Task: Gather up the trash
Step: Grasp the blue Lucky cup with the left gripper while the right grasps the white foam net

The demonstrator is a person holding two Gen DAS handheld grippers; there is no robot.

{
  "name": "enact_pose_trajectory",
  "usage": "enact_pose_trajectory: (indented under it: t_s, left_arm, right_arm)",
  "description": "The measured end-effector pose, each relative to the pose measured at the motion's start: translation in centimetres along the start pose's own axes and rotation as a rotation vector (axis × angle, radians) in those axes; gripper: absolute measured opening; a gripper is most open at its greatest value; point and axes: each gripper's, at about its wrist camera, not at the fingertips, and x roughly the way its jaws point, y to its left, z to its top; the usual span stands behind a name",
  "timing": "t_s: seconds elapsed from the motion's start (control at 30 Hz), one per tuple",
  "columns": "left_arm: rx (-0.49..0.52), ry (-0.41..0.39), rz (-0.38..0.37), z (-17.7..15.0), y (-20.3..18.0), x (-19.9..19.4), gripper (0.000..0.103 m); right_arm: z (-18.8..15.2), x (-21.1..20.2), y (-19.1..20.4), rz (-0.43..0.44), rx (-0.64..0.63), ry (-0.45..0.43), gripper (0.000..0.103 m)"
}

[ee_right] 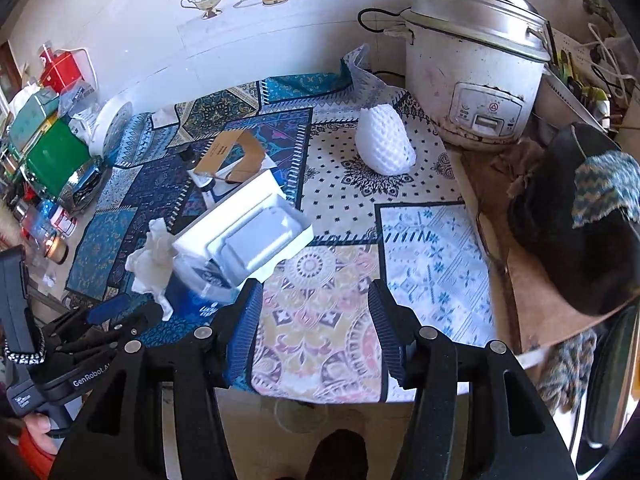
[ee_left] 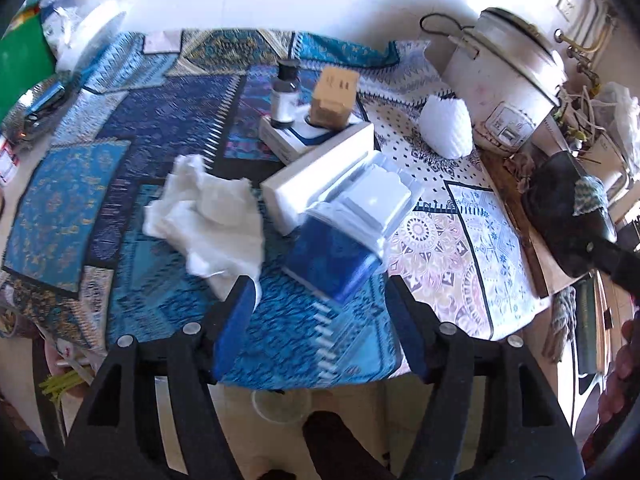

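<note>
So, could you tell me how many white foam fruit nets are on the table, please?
1: the white foam fruit net lies on the patterned cloth beside the rice cooker. Others may be hidden behind the boxes.

Crumpled tissue (ee_left: 204, 216) lies left of the white tray (ee_left: 340, 188).

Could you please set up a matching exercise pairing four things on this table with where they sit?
Things:
1. crumpled tissue
2. foam fruit net
3. rice cooker
4. dark bottle

Places:
A. back right corner, by the wall
B. standing on a flat white box
C. on the dotted white patch of cloth
D. on the blue cloth, left of the open white box

Pairs: 1-D, 2-C, 3-A, 4-B
</note>
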Motion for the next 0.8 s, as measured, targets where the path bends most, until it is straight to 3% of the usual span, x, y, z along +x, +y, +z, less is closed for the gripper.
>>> enact_pose_trajectory:
  t_s: [0.13,0.37,0.8]
  left_arm:
    - [-0.083,0.046,0.03,1.3,-0.9,3.1,0.066]
    - [-0.279,0.025,0.094,2.4,-1.6,4.3,0.072]
    - [-0.386,0.051,0.179,4.8,-2.2,7.9,0.084]
  right_arm:
    - [2.8,2.2,-2.9,0.009,-0.029,0.021,0.051]
    - [5.6,5.4,-6.4,0.019,-0.024,0.059,0.051]
    - [7.7,9.0,-8.8,0.036,-0.033,0.112,0.051]
